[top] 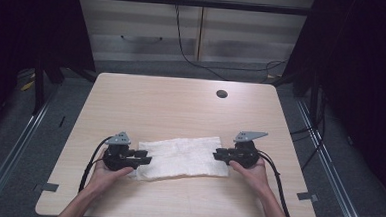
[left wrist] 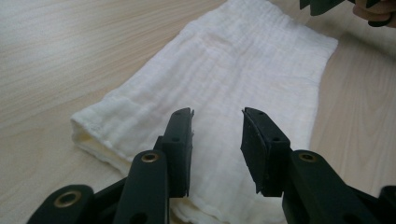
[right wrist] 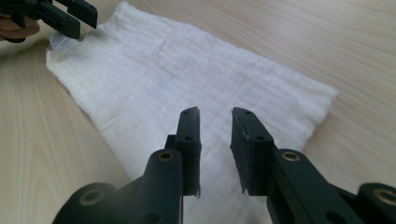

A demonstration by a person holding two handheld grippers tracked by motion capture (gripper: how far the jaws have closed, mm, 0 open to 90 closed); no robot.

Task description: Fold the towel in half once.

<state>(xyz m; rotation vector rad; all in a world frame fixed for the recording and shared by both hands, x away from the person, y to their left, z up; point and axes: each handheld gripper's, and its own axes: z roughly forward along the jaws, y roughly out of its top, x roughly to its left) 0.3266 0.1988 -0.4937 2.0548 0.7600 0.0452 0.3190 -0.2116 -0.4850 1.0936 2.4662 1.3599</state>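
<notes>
We judged the work barely begun: the folded white cloth (top: 181,158) lay flat between our left gripper (top: 145,160) and right gripper (top: 218,154), both slightly parted and empty.

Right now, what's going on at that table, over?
Left gripper open, right gripper open, one at each end of the white cloth. Cloth flat on table. Nothing blocking.

Cloth's (left wrist: 219,74) near end hidden under left claw (left wrist: 217,135), maybe touching.
</notes>
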